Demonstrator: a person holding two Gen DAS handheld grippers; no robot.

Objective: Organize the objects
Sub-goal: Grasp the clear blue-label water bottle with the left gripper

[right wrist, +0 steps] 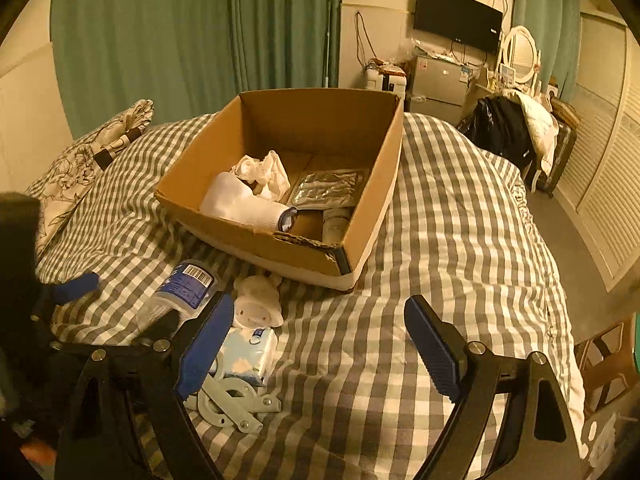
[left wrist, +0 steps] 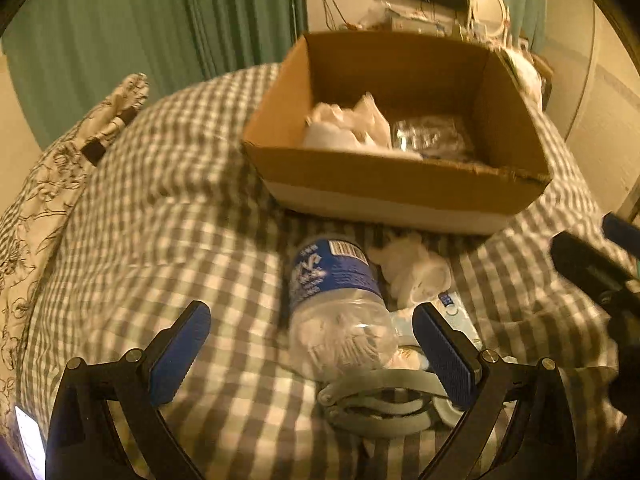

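A clear plastic bottle (left wrist: 338, 300) with a blue label lies on the checked bedspread, between the wide-open fingers of my left gripper (left wrist: 312, 356), which touch nothing. It also shows in the right wrist view (right wrist: 180, 292). Beside it lie a white crumpled cloth (left wrist: 416, 268), a tissue pack (right wrist: 246, 350) and a grey folding holder (left wrist: 380, 404). An open cardboard box (left wrist: 400, 184) stands behind them and holds a white roll (right wrist: 244, 200), crumpled paper and a silver pouch (right wrist: 328, 188). My right gripper (right wrist: 320, 344) is open and empty above the bedspread.
A floral pillow (right wrist: 88, 156) lies at the bed's left. Green curtains hang behind. A chair with clothes (right wrist: 516, 128), a fridge and a wall TV are at the back right. The bed's right edge drops to the floor.
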